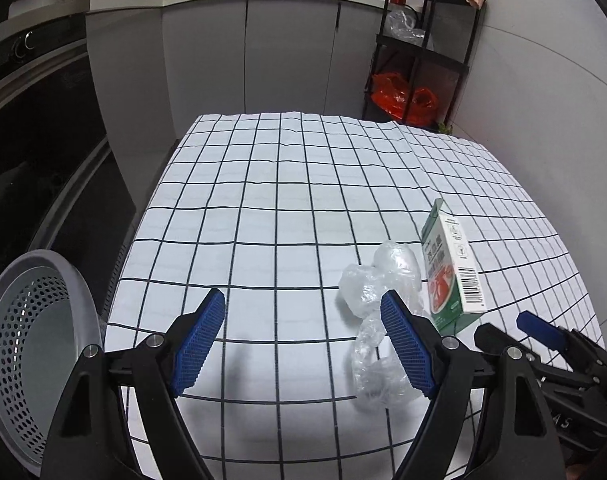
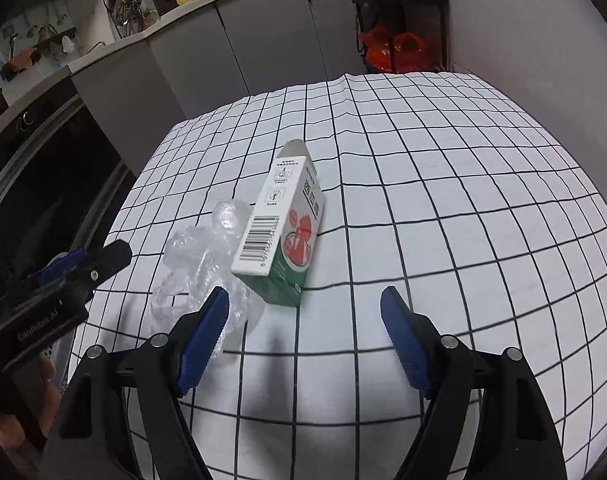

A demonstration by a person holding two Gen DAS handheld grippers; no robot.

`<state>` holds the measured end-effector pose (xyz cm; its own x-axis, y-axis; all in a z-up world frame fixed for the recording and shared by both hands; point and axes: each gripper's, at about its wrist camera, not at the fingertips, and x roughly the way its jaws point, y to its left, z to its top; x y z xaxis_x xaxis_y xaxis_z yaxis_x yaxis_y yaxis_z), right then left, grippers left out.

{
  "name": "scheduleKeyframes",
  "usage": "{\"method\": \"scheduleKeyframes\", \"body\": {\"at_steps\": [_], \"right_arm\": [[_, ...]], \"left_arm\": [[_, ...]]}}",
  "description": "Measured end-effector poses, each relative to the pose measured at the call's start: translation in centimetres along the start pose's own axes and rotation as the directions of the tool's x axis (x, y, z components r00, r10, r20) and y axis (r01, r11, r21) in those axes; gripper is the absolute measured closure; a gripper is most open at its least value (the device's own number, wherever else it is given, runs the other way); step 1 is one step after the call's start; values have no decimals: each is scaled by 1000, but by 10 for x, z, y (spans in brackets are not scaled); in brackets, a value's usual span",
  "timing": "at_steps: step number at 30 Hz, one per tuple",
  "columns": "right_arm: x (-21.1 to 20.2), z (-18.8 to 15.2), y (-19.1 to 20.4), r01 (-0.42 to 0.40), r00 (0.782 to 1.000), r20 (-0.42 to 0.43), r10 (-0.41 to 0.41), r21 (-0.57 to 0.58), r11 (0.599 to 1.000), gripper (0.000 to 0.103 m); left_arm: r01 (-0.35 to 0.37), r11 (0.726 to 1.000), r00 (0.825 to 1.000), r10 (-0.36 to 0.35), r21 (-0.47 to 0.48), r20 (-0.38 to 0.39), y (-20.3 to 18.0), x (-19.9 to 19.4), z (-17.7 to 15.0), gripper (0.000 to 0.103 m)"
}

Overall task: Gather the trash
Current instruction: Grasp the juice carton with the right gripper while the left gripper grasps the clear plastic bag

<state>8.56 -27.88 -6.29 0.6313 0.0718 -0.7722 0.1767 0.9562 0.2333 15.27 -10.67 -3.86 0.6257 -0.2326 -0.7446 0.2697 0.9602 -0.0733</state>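
A crumpled clear plastic wrap (image 1: 377, 308) (image 2: 201, 264) lies on the checked tablecloth (image 1: 283, 200) (image 2: 443, 184). Beside it stands a white and green carton (image 1: 451, 268) (image 2: 283, 228) with a red picture and a barcode. My left gripper (image 1: 303, 344) hangs open over the cloth, its right pad in front of the wrap, nothing between the jaws. My right gripper (image 2: 305, 340) is open too, just in front of the carton and empty. Each gripper shows at the edge of the other's view, the right gripper (image 1: 539, 330) at lower right and the left gripper (image 2: 87, 260) at left.
A grey perforated bin (image 1: 35, 344) stands off the table's left edge. A dark oven front (image 1: 35, 140) and grey cabinets (image 1: 243, 52) lie beyond. A black shelf rack (image 1: 423, 40) with red bags (image 1: 403, 98) stands at the far right corner by the wall.
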Motion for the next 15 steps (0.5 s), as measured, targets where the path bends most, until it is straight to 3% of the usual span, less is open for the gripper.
{"method": "scheduleKeyframes", "body": {"at_steps": [15], "right_arm": [[39,22,17,68,998,-1,-68,-20,998,29]], "left_arm": [[-27,1000,1000,27,-8,-5,10,4,-3,25]]}}
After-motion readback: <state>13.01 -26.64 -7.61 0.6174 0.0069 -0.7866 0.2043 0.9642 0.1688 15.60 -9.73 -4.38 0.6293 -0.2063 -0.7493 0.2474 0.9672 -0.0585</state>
